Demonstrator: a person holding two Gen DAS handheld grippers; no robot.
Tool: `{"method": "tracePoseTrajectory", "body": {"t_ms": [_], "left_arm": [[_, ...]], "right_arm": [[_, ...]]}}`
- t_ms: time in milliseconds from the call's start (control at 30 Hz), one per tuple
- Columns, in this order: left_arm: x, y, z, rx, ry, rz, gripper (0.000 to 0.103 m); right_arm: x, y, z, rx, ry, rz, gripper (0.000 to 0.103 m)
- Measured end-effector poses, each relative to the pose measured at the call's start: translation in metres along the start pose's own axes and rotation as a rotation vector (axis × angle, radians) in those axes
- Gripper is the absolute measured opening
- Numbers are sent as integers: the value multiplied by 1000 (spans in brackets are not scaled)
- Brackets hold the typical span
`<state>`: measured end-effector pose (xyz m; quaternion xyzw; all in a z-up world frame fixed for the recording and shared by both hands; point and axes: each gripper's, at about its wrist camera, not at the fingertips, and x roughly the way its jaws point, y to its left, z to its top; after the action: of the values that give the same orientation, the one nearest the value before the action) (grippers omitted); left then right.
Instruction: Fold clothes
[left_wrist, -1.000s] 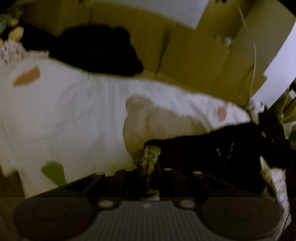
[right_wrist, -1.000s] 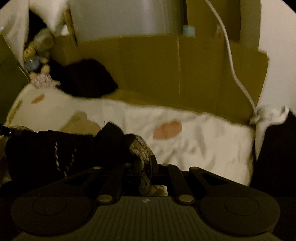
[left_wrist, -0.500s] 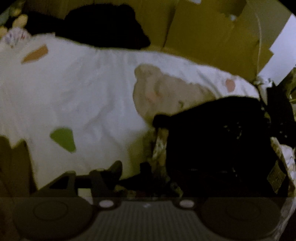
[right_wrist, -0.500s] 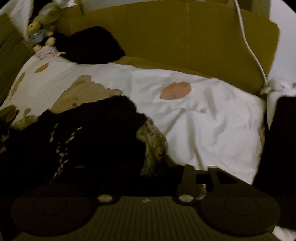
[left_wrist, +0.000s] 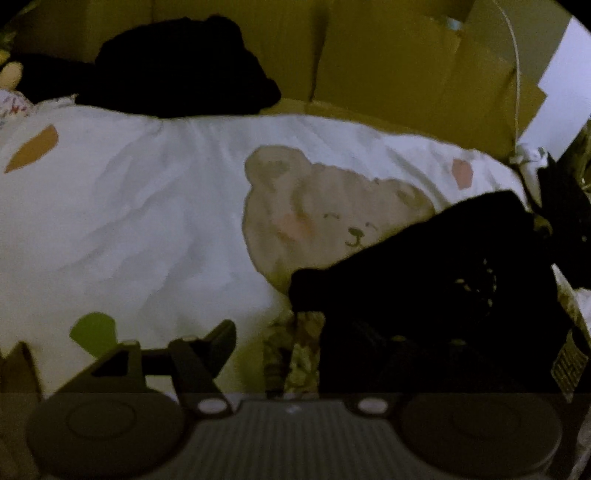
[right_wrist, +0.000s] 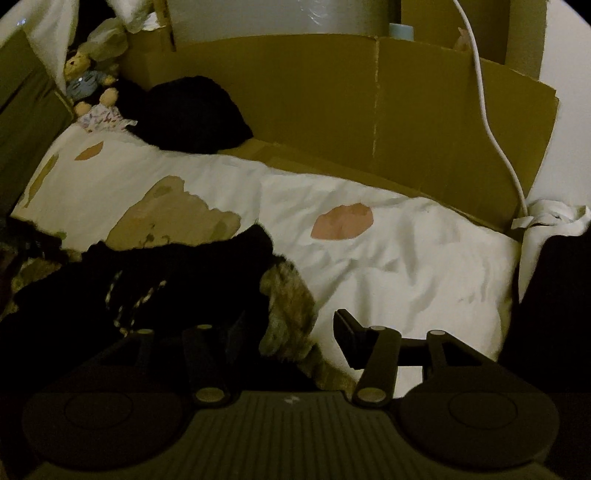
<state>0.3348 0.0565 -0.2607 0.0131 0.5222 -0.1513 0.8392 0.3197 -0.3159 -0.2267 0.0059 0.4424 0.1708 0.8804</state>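
Here, a soft white quilt with a pale brown bear face printed on it (left_wrist: 184, 206) fills the middle of both views, wrinkled and puffy, with small leaf shapes in orange, green and pink. A dark black garment with a furry mottled lining (left_wrist: 436, 295) lies in a lumpy heap on the quilt, at the lower right of the left wrist view and the lower left of the right wrist view (right_wrist: 166, 280). The fuzzy brown edge pokes out near the bottom middle. The left gripper (left_wrist: 295, 354) points steeply down at the bottom of its view; its claw is let go, and the fuzzy edge sits between the fingers with one finger clear on the quilt. The right gripper (right_wrist: 288, 332) also tips down, and its claw is spreading wider with the fuzzy edge loose between. Flat brown cardboard sheets (right_wrist: 369, 122) stand along the top. Another dark lump of cloth (left_wrist: 177, 66) rests upper left.
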Motion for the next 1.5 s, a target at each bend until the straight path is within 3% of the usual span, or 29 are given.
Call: {"method": "tracePoseTrajectory", "body": {"t_ms": [367, 433, 467, 500, 567, 600, 933, 1300, 1433, 1500], "left_arm": [[30, 5, -16, -62, 24, -46, 68], [29, 3, -18, -55, 7, -45, 51], [28, 3, -17, -56, 4, -60, 24], [27, 4, -16, -60, 1, -89, 13], [18, 5, -13, -65, -33, -108, 12], [8, 5, -11, -45, -76, -88, 11], [-41, 24, 31, -58, -319, -31, 10], [-23, 33, 69, 6, -381, 48, 10], [-17, 40, 76, 6, -459, 61, 10], [-4, 44, 79, 9, -431, 76, 13]], "right_arm": [[71, -5, 26, -60, 107, 60, 57], [76, -5, 27, -53, 111, 76, 56], [79, -4, 27, -50, 113, 82, 50], [80, -3, 27, -49, 112, 91, 36], [77, 1, 27, -64, 99, 106, 20], [74, 3, 27, -74, 91, 112, 17], [38, 18, 60, -158, -91, 45, 14], [69, 21, 99, -183, -165, -14, 13], [76, 19, 106, -177, -209, -30, 13], [85, 15, 107, -166, -214, -41, 13]]}}
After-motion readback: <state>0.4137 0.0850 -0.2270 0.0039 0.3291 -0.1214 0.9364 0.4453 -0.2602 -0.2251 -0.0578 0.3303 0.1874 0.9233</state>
